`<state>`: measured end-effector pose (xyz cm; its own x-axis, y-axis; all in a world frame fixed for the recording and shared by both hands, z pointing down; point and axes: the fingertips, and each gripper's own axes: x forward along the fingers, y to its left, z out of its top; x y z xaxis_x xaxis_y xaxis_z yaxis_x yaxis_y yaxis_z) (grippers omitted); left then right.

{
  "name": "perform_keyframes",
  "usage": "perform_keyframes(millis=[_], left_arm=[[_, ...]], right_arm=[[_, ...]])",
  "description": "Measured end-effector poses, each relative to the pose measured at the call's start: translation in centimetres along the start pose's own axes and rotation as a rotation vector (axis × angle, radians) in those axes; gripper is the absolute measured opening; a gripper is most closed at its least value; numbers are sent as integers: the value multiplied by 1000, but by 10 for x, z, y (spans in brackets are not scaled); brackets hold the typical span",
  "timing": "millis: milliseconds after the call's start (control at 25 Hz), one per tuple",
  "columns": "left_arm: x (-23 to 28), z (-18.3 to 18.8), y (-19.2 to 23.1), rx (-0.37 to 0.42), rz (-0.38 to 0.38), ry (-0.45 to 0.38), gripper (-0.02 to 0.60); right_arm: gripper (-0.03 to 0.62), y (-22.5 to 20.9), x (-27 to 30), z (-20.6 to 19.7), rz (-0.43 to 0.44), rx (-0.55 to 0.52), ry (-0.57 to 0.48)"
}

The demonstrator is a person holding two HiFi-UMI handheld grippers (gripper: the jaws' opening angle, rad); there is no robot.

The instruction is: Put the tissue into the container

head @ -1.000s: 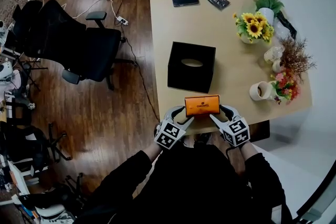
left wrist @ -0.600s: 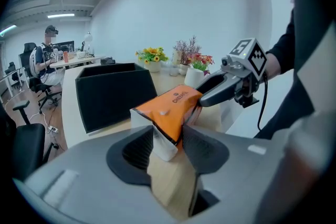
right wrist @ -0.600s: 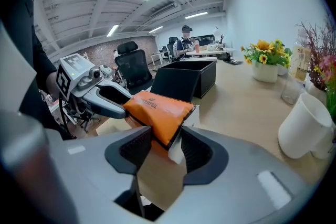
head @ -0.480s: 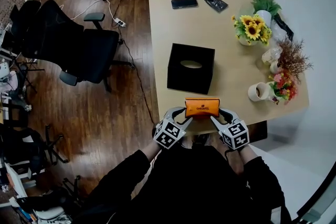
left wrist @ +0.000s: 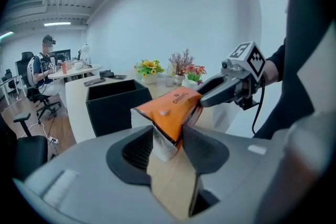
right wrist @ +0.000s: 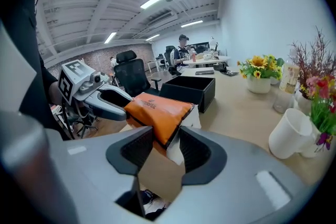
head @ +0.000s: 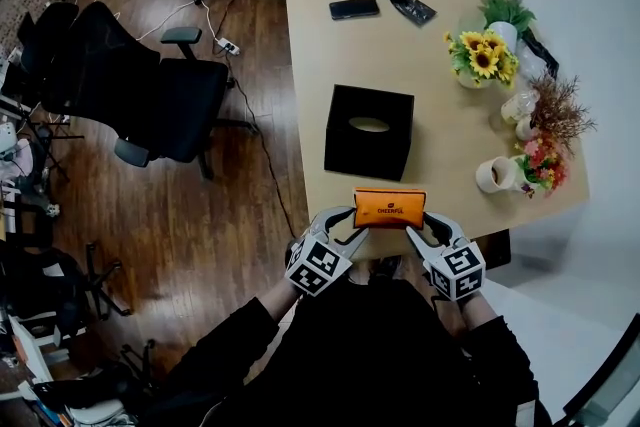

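Note:
An orange tissue pack [head: 390, 208] hangs just above the table's near edge, held level between the two grippers. My left gripper [head: 352, 223] is shut on the pack's left end, and the left gripper view shows its crimped seam [left wrist: 167, 136] pinched between the pads. My right gripper [head: 418, 225] is shut on the right end [right wrist: 167, 131]. Farther out on the table, just beyond the pack, stands the container, a black box [head: 369, 132] with an oval hole in its top. The box [left wrist: 112, 105] also shows behind the pack in the left gripper view.
A white mug [head: 493, 175] and pink flowers [head: 541, 165] stand at the table's right edge, with a sunflower vase [head: 485, 54] farther back. A phone [head: 354, 8] lies at the far end. A black office chair [head: 165, 100] stands on the wooden floor to the left.
Both grippers' jaws have closed in on the ends of the orange pack, which now looks crumpled at the ends. The pack has shifted slightly toward the table's near edge.

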<state>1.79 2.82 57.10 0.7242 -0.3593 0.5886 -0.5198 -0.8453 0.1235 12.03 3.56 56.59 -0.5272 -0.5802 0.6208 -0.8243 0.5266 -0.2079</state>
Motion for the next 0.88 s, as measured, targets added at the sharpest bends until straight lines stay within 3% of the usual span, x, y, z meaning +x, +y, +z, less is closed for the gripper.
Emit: perform_keyframes(millis=[280, 880], left_arm=[[-22, 19, -5, 44, -16, 4, 156], [-84, 77, 18, 150, 33, -104, 156]], right_arm=[[156, 16, -20, 21, -15, -12, -7], [152, 46, -41, 96, -64, -53, -121]])
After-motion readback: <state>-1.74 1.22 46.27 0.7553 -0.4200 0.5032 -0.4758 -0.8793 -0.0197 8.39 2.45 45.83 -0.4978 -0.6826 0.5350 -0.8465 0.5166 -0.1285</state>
